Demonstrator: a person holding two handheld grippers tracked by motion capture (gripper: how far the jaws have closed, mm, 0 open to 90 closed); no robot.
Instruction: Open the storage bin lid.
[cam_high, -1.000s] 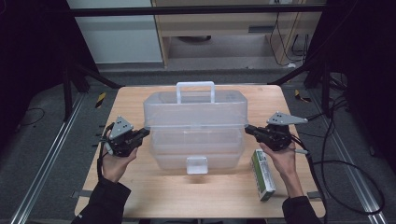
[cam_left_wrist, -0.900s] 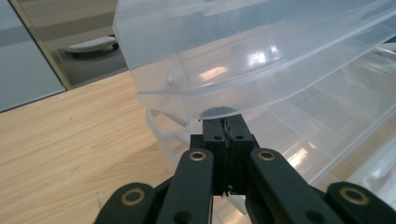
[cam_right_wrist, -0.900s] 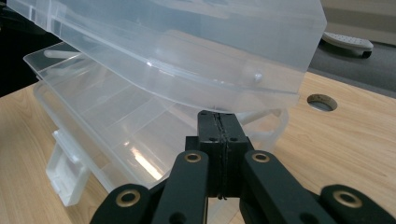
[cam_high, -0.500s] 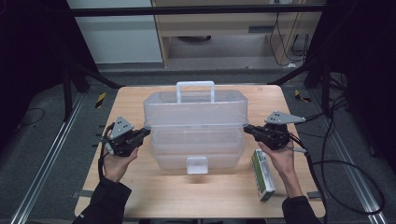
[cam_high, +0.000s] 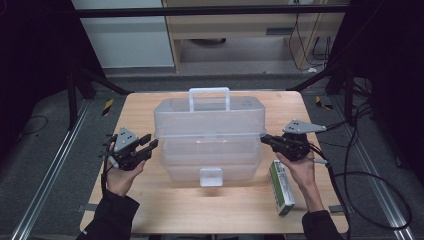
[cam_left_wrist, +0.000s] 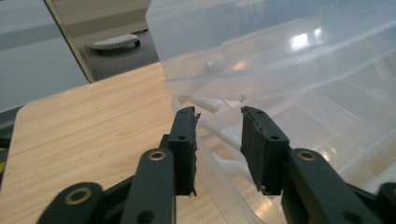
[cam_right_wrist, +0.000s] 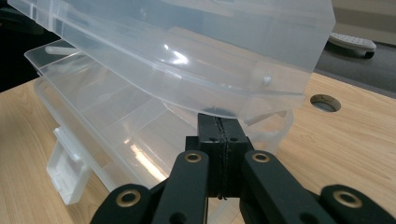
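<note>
A clear plastic storage box (cam_high: 207, 125) with a white handle (cam_high: 209, 97) stands mid-table, its lid section lifted a little above the tray below. My left gripper (cam_high: 152, 143) is at the box's left end. In the left gripper view it (cam_left_wrist: 218, 116) is open, with the lid's corner (cam_left_wrist: 280, 60) just beyond the jaws and nothing held between them. My right gripper (cam_high: 264, 139) is at the box's right end. In the right gripper view it (cam_right_wrist: 218, 122) is shut with nothing between the jaws, its tip right under the lid's rim (cam_right_wrist: 187, 42).
A green and white carton (cam_high: 281, 186) lies on the wooden table (cam_high: 150, 210) under the right forearm. The box's white latch (cam_high: 210, 176) hangs at its front. A round cable hole (cam_right_wrist: 325, 102) lies in the table behind the box. Cables trail off the right edge.
Almost nothing: both grippers stay at the box's ends, and the right one has edged slightly toward the box.
</note>
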